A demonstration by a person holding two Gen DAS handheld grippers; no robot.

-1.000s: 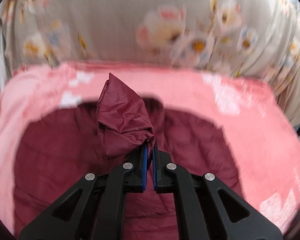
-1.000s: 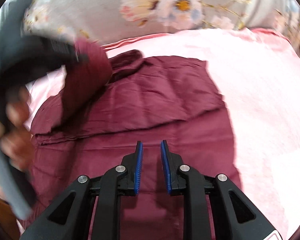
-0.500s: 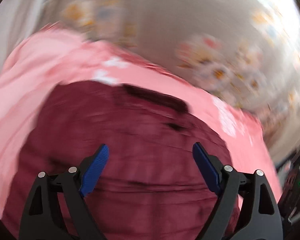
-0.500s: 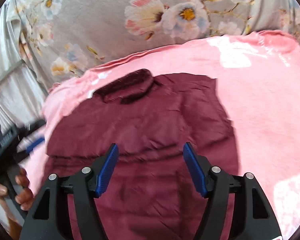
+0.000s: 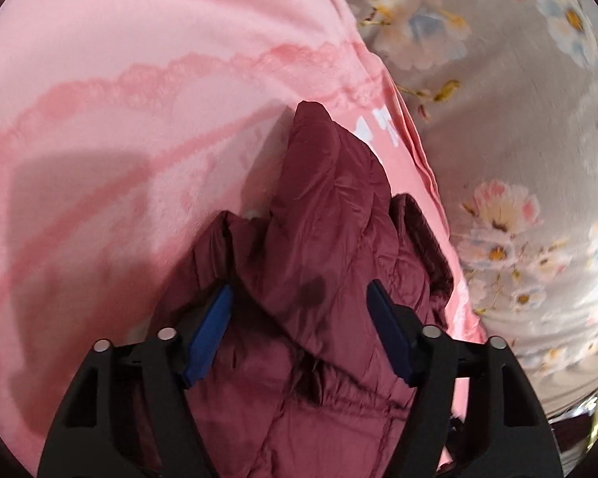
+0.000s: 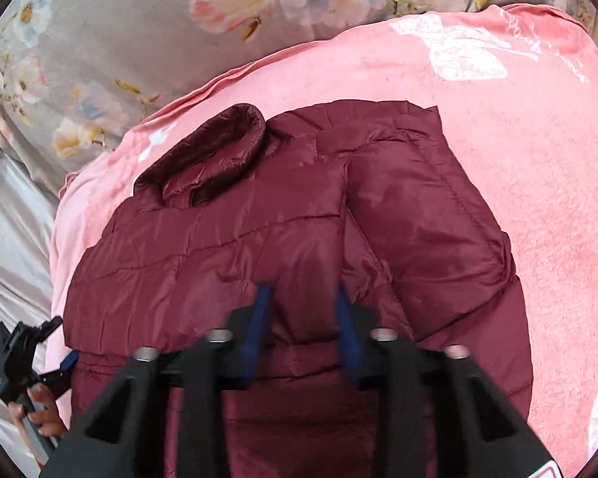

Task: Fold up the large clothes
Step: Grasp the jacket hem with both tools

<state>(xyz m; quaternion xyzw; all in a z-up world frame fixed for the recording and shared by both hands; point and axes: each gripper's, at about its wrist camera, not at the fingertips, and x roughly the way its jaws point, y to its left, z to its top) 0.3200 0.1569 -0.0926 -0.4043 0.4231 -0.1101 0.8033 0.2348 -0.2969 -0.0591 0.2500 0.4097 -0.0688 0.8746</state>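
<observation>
1. A maroon padded jacket (image 6: 299,247) is seen spread on a pink blanket (image 6: 538,159) over a bed, with a grey floral cover (image 6: 139,40) behind it. In the right wrist view the collar (image 6: 219,151) lies toward the upper left of the frame and the body runs down to the lower edge — the long axis is thus roughly along the line of sight.

2. A sleeve (image 6: 426,231) is already laid inward across the chest, right of centre.

3. The right gripper (image 6: 303,326) is held above the jacket's middle, partly open, with nothing between its blue pads; motion blur leaves the exact gap uncertain.

4. The left gripper (image 5: 299,330) is opened wide and astride a raised ridge of jacket fabric (image 5: 331,219) at the garment's side edge — nothing is clamped. In the right wrist view it appears at the lower left of the frame (image 6: 56,358), at the jacket's left edge.

5. The side edge is judged nearer the left gripper, so the next inward fold would probably fall to it; closure on the ridge would be needed first.

6. Slippery, puffy fabric is expected — a shallow pinch may slide off.
</observation>
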